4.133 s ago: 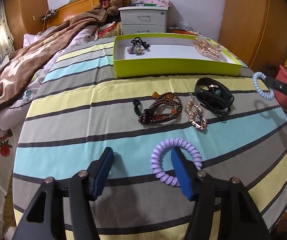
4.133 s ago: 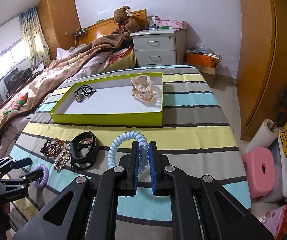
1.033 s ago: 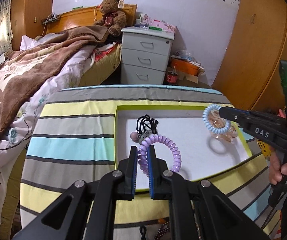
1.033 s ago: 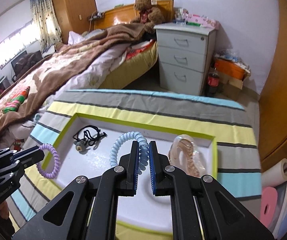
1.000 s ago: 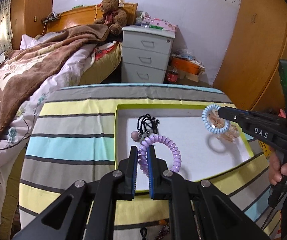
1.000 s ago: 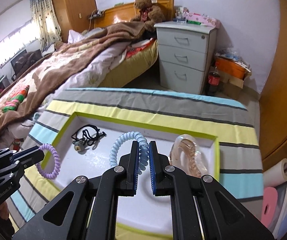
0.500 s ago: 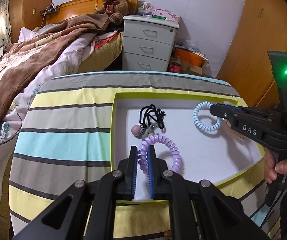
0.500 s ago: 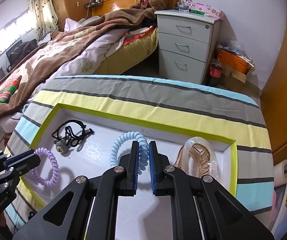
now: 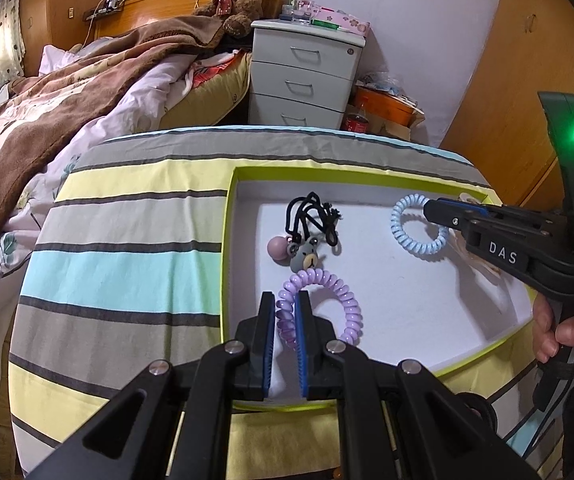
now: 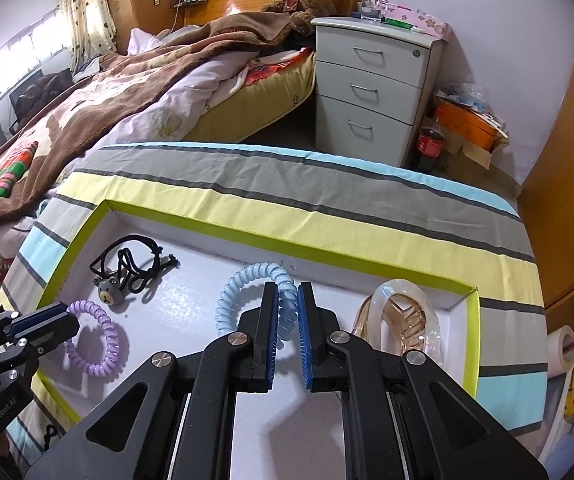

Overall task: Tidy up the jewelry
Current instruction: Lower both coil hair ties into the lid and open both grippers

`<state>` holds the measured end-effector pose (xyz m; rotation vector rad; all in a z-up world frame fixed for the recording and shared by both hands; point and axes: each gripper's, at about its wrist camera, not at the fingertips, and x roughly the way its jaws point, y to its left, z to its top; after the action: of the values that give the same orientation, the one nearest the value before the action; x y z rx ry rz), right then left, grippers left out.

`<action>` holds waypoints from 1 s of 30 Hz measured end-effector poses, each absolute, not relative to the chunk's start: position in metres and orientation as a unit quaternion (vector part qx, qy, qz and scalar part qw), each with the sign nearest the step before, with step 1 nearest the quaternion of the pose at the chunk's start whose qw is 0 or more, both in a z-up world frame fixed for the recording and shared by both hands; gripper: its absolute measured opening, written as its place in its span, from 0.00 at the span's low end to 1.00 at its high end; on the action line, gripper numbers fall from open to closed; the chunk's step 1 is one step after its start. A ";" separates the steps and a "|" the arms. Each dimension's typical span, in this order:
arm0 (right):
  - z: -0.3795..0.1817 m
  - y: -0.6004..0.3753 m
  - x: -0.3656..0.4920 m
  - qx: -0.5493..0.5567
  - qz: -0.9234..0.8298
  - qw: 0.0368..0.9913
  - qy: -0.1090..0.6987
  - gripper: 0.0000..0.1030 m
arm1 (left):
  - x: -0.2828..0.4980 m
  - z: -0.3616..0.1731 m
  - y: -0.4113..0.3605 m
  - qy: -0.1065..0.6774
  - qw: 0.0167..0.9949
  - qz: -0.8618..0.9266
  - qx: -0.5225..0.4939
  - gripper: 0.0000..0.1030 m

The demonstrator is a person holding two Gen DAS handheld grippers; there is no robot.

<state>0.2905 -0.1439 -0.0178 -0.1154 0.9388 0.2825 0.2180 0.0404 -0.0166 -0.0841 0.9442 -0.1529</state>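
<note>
A green-rimmed white tray (image 9: 229, 240) (image 10: 287, 250) sits on the striped table. My left gripper (image 9: 285, 312) is shut on a purple spiral hair tie (image 9: 343, 300), low over the tray's near left part; it also shows in the right wrist view (image 10: 99, 340). My right gripper (image 10: 287, 304) is shut on a light blue spiral hair tie (image 10: 243, 280) over the tray's middle; the tie also shows in the left wrist view (image 9: 415, 228). A black cord tie with a bear charm (image 9: 307, 256) (image 10: 127, 268) lies in the tray. A clear pink hair claw (image 10: 403, 320) lies at the tray's right end.
The table wears a striped cloth (image 9: 127, 248). A bed with a brown blanket (image 10: 87, 92) lies at the left. A white drawer cabinet (image 10: 371, 76) stands behind the table, with a wooden wardrobe (image 9: 527, 60) at the right. A person's hand (image 9: 567, 328) holds the right gripper.
Both grippers have come lower and farther over the tray, each still holding its hair tie. The tray and the bear tie look nearer in both views.
</note>
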 end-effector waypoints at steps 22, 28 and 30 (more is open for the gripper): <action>-0.020 -0.137 0.291 -0.074 0.135 0.878 0.453 0.13 | 0.215 -0.013 0.041 0.455 0.886 -0.079 -0.051 0.26; -0.017 -0.138 0.287 -0.071 0.137 0.881 0.447 0.16 | 0.212 -0.007 0.041 0.448 0.889 -0.080 -0.053 0.37; -0.014 -0.138 0.285 -0.070 0.138 0.883 0.442 0.16 | 0.210 -0.004 0.041 0.445 0.890 -0.080 -0.052 0.37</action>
<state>0.2848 -0.1382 -0.0139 -0.1455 0.9209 0.2872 0.2096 0.0413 -0.0042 -0.1070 0.9240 -0.1671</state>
